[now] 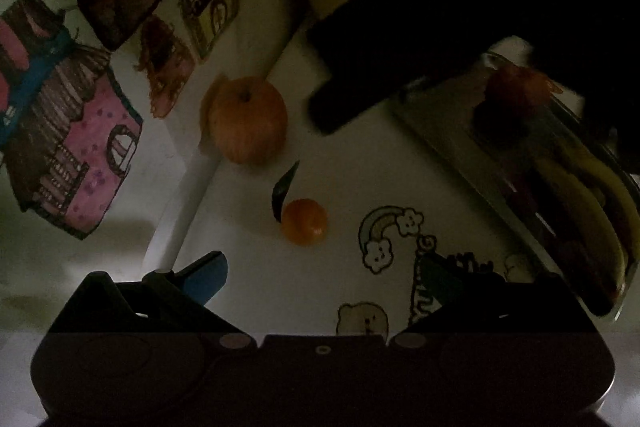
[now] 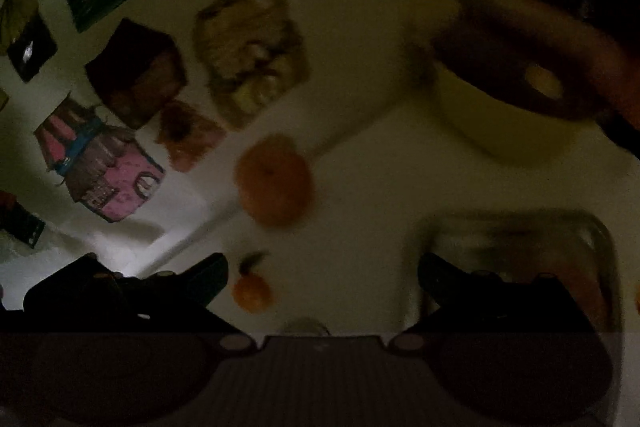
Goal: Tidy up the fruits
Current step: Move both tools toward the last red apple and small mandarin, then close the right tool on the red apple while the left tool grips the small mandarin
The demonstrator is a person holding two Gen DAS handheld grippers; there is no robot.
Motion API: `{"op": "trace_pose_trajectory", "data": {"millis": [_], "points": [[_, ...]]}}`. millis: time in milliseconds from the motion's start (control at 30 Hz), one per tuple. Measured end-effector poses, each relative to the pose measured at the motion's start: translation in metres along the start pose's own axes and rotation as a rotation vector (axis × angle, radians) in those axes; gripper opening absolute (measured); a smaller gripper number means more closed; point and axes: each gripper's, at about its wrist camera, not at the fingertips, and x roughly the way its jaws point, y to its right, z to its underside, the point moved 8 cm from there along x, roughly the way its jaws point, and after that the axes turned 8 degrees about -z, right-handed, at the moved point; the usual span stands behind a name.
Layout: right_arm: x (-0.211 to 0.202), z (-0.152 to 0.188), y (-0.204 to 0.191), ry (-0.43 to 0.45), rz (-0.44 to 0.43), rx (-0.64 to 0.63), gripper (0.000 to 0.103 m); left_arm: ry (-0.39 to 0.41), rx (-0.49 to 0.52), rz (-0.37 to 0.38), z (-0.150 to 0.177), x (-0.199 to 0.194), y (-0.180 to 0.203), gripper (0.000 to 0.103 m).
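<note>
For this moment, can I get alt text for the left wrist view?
Dim fisheye view down onto a white table: the open left claw hovers, empty, just short of a small tangerine with a dark leaf, an apple beyond it. A glass tray at right holds bananas; children's drawings lie at left.

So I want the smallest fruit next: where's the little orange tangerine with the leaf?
The small orange tangerine lies loose on the white table, centre of the left wrist view, just below the larger orange apple.
</note>
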Motion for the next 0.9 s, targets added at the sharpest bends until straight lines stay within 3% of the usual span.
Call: {"op": "trace_pose_trajectory", "data": {"millis": [333,467,900], "points": [[0.053,-0.030,-0.019,-0.007,-0.059,-0.129,0.103,0.014,-0.017,0.005,-0.004,0.017,0.010,0.100],[0.063,-0.034,-0.020,-0.031,-0.026,-0.181,0.103,0.011,-0.017,0.002,-0.003,0.021,0.013,0.098],[0.077,-0.045,-0.026,-0.038,-0.055,-0.186,0.097,0.010,-0.027,-0.009,-0.009,0.032,0.011,0.087]]}}
